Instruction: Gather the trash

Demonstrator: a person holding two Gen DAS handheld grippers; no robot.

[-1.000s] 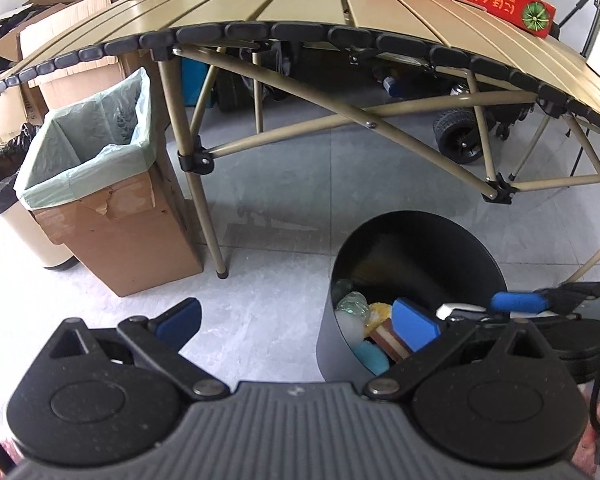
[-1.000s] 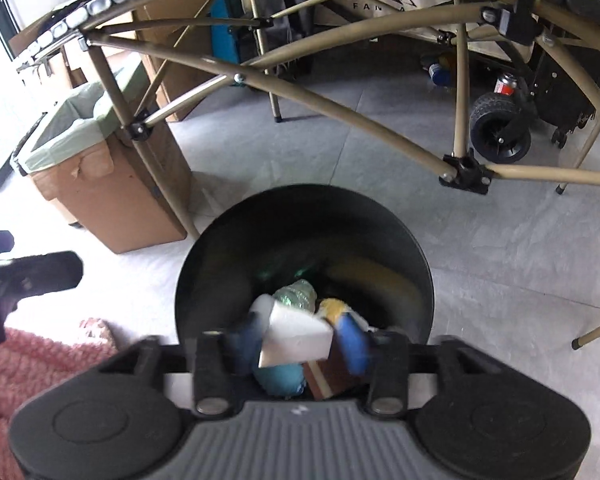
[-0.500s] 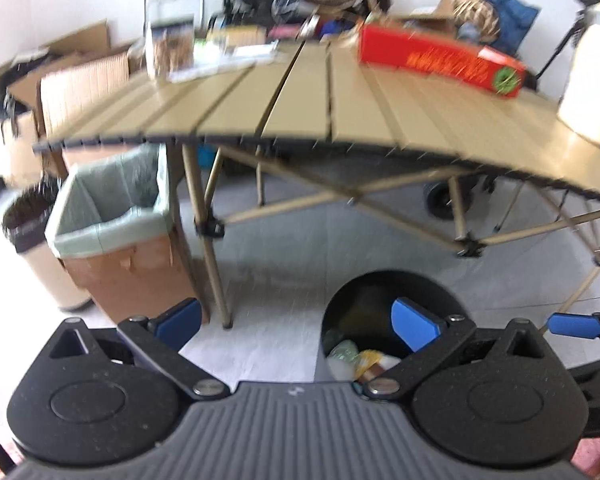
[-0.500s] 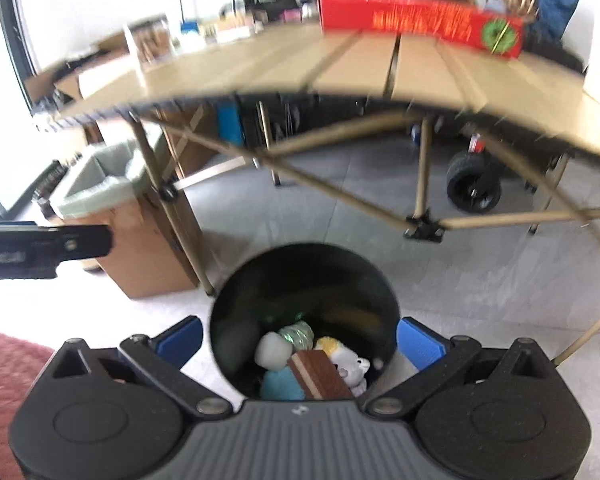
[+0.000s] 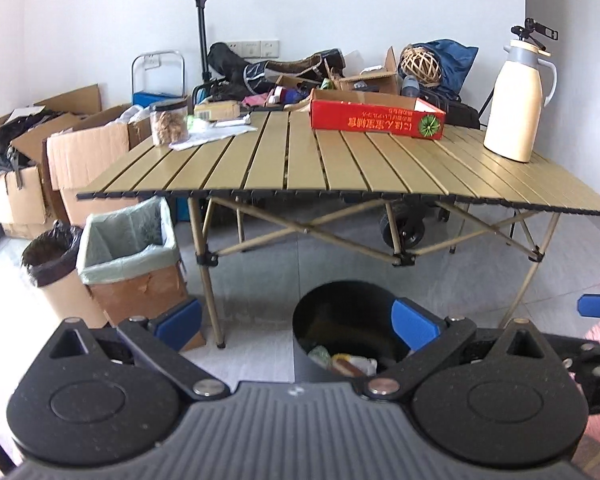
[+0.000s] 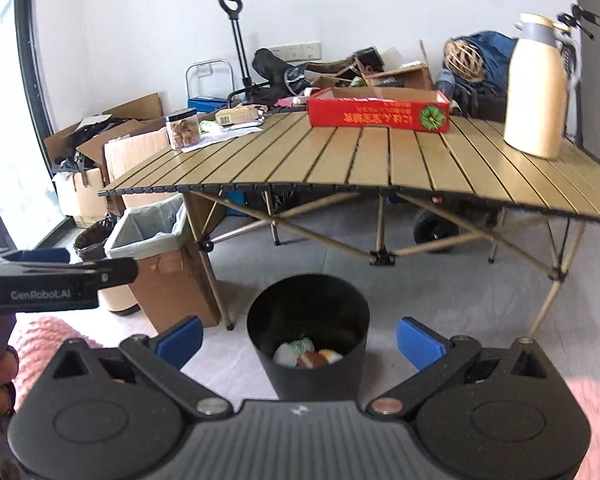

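Observation:
A black round bin (image 6: 308, 308) stands on the grey floor in front of the folding table and holds several pieces of trash (image 6: 306, 354). It also shows in the left wrist view (image 5: 340, 312), with trash (image 5: 342, 360) at its bottom. My right gripper (image 6: 300, 340) is open and empty, raised above and in front of the bin. My left gripper (image 5: 296, 324) is open and empty, to the left of the bin and above it. The left gripper also shows from the side in the right wrist view (image 6: 40, 272).
A slatted tan table (image 5: 340, 168) carries a red box (image 5: 376, 118), a cream thermos (image 5: 516, 108), a snack jar (image 5: 169, 122) and papers. A cardboard box with a green liner (image 5: 128, 256) and a black-bagged bin (image 5: 52, 264) stand at the left. Cardboard boxes line the wall.
My right gripper let go of a white piece into the black bin and opened. Both grippers rose and pulled back, so the table top came into view.

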